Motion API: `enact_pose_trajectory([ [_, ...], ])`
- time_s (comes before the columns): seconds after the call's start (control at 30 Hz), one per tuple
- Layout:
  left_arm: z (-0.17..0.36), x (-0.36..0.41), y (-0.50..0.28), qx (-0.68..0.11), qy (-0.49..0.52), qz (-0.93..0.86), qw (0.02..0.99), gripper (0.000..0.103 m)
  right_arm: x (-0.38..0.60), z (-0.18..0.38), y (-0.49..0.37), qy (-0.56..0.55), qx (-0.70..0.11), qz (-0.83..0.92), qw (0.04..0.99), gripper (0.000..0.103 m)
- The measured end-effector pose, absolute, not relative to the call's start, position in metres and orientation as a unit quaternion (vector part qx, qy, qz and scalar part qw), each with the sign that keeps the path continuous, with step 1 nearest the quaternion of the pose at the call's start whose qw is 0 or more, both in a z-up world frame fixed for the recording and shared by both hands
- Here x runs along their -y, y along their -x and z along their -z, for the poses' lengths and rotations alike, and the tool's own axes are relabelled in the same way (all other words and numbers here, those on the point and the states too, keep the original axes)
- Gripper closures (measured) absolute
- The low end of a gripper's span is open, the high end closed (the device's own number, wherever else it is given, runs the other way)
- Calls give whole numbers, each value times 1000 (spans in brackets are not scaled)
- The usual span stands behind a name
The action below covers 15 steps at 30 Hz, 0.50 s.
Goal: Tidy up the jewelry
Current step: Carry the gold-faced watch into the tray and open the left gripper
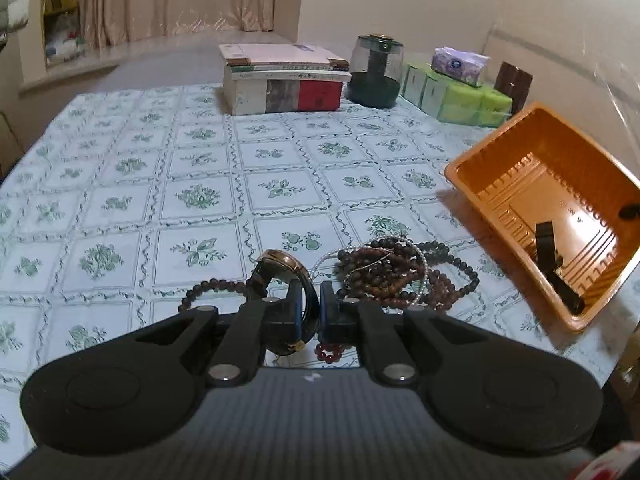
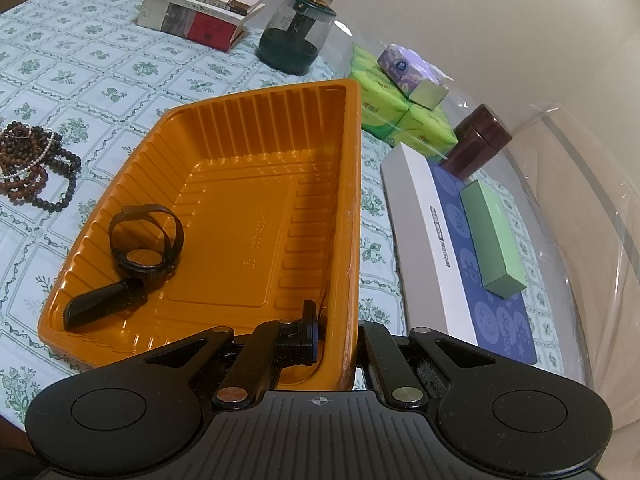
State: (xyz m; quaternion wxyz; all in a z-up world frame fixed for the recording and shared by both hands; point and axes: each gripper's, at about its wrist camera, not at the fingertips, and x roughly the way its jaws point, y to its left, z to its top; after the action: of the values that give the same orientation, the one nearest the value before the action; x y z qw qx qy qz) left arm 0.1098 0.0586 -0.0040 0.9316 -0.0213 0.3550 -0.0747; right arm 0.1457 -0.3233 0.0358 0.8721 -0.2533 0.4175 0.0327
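— Where's the watch?
— Your left gripper is clenched on the gold watch, left of the bead pile.
— And the right?
— Your right gripper grips the orange tray wall — black watch inside.

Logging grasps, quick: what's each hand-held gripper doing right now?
Left hand-held gripper: closed on the gold-cased black-strap wristwatch.
Right hand-held gripper: closed on the orange plastic tray's side wall.

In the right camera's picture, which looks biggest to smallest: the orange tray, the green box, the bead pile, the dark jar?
1. Orange tray, though it is nearest the camera.
2. Green box.
3. Bead pile and dark jar look about alike; unranked.
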Motion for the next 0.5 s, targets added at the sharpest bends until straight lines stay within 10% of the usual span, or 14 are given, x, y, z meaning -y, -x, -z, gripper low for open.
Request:
enact_pose_trajectory([
  [0.5,-13,58,-124,-338,-8,213,917,96,326,-35,-147,248,-419,-35,873,100],
])
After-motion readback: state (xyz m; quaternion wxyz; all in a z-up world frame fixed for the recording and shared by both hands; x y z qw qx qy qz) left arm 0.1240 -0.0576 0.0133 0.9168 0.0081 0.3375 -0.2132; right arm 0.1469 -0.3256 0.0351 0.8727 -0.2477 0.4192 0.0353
